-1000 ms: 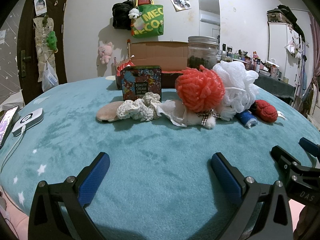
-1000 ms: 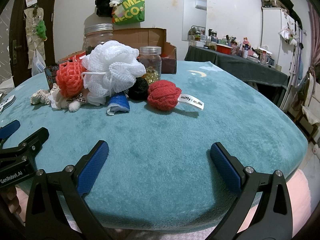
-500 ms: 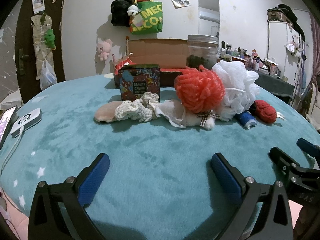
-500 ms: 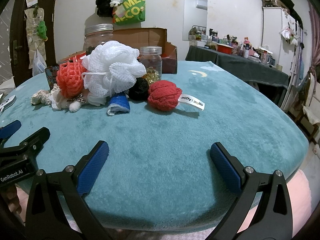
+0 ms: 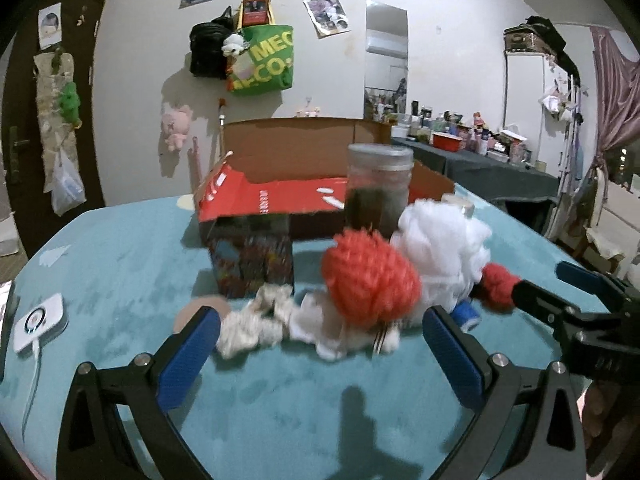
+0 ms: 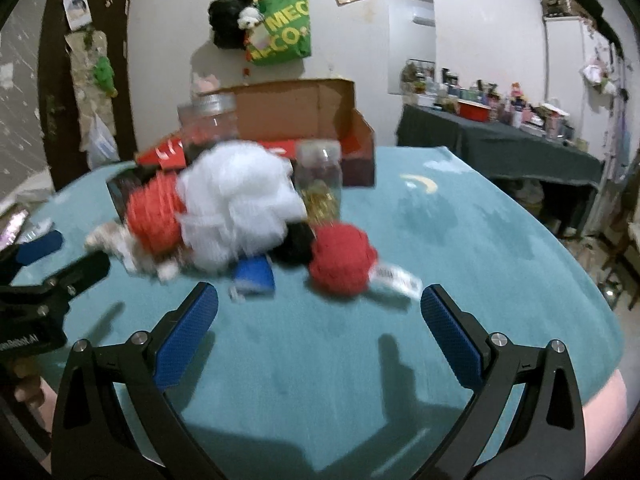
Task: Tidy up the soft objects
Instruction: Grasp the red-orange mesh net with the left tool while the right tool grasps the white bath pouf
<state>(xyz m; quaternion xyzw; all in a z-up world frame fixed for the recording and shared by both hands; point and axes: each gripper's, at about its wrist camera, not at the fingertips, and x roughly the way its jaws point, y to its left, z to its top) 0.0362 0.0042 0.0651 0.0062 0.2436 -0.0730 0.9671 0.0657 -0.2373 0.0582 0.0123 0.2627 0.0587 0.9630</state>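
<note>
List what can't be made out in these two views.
- Tin, left view: motion blur smears its print.
- Tag on the red ball, right view: blur, text unreadable.
- Box interior, both views: walls and the jar hide it.
- Black item, right view: mostly behind the white pouf; identity unclear.
- Tan pad, left view: partly behind a left finger.

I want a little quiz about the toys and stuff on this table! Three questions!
1. True or false: the left gripper holds the orange puff.
2. Which lies nearest the right gripper? A) white puff B) red ball C) tall jar
3. Fill in: behind the pile stands an open cardboard ___.

Key: 1 false, its fingers are spread with nothing between them. 2 B. 3 box.
</note>
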